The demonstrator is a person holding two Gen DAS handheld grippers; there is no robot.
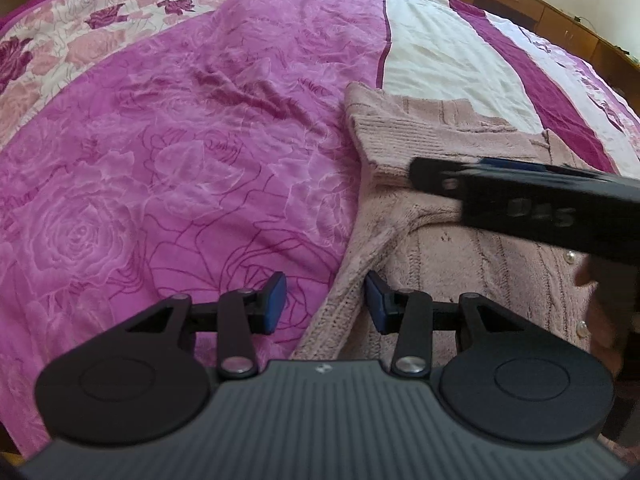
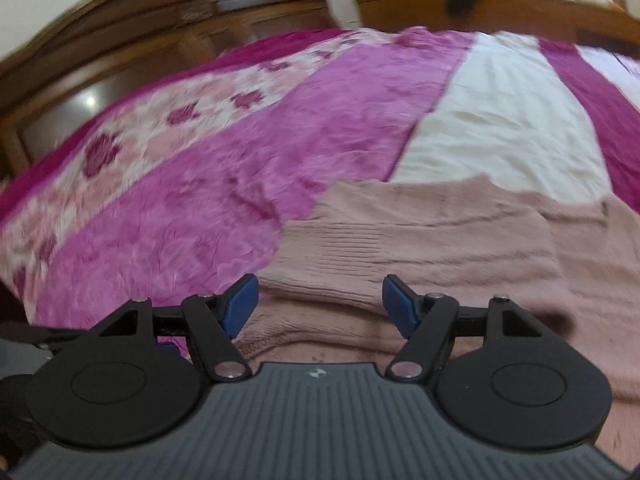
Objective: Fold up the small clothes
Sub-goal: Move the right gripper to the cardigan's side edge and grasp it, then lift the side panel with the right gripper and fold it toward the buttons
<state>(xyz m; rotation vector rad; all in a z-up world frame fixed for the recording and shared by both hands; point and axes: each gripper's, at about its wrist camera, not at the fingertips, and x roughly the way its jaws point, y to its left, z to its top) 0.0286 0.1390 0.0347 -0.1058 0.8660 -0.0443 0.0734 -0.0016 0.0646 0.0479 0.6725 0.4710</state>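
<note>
A pale pink knitted cardigan [image 1: 448, 256] with pearl buttons lies flat on the bed, one sleeve [image 1: 384, 128] folded across its top. My left gripper [image 1: 326, 300] stands open over the cardigan's left edge, nothing between its blue pads. The right gripper's black body [image 1: 532, 200] reaches in from the right above the cardigan in the left wrist view, blurred. In the right wrist view my right gripper [image 2: 319, 304] is open, low over the cardigan [image 2: 420, 256], holding nothing.
A magenta rose-print bedspread [image 1: 180, 160] with a white stripe [image 1: 432, 60] covers the bed. A dark wooden headboard [image 2: 140, 32] stands behind it, and wooden drawers [image 1: 520, 0] run along the right side. A hand [image 1: 600, 300] shows at the right edge.
</note>
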